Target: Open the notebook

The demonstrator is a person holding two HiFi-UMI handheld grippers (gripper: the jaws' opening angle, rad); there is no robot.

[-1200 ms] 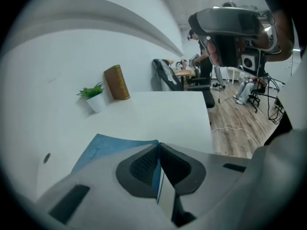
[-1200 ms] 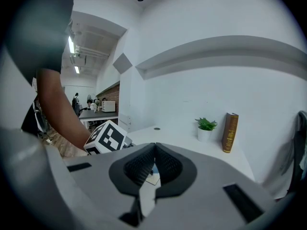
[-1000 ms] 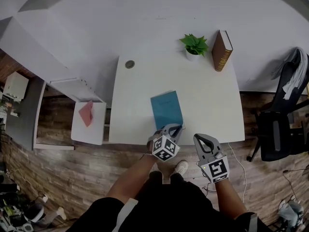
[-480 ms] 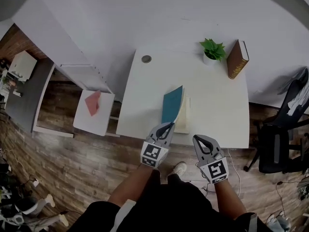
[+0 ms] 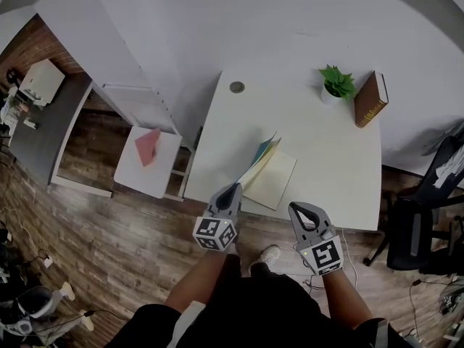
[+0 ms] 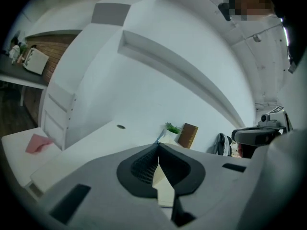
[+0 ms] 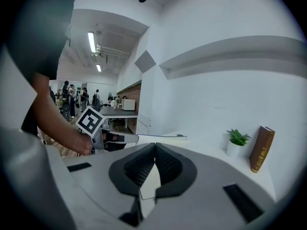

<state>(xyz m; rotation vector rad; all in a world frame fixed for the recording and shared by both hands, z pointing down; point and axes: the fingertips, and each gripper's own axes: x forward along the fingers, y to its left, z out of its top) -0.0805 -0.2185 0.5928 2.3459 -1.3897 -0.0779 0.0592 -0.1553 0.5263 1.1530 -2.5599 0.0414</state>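
The notebook (image 5: 275, 181) lies near the white desk's front edge with cream pages showing. Its blue cover (image 5: 258, 156) stands lifted on the left, a few pages fanning under it. My left gripper (image 5: 236, 187) is shut on the cover's near corner; in the left gripper view (image 6: 158, 146) cream paper shows between the pads. My right gripper (image 5: 293, 207) hovers off the desk's front edge, to the right of the notebook, shut and holding nothing. The right gripper view (image 7: 154, 147) shows the notebook (image 7: 163, 137) edge-on, with the left gripper (image 7: 136, 138) at its left end.
On the desk (image 5: 326, 147) a potted plant (image 5: 337, 83) and an upright brown book (image 5: 371, 98) stand at the far right; a round grommet (image 5: 237, 87) is at the far left. A low white table with a red object (image 5: 148, 147) stands left, a chair (image 5: 417, 230) right.
My left gripper swung left and up with the blue cover, taking the notebook from closed to open with cream pages showing. The right gripper shifted only a little.
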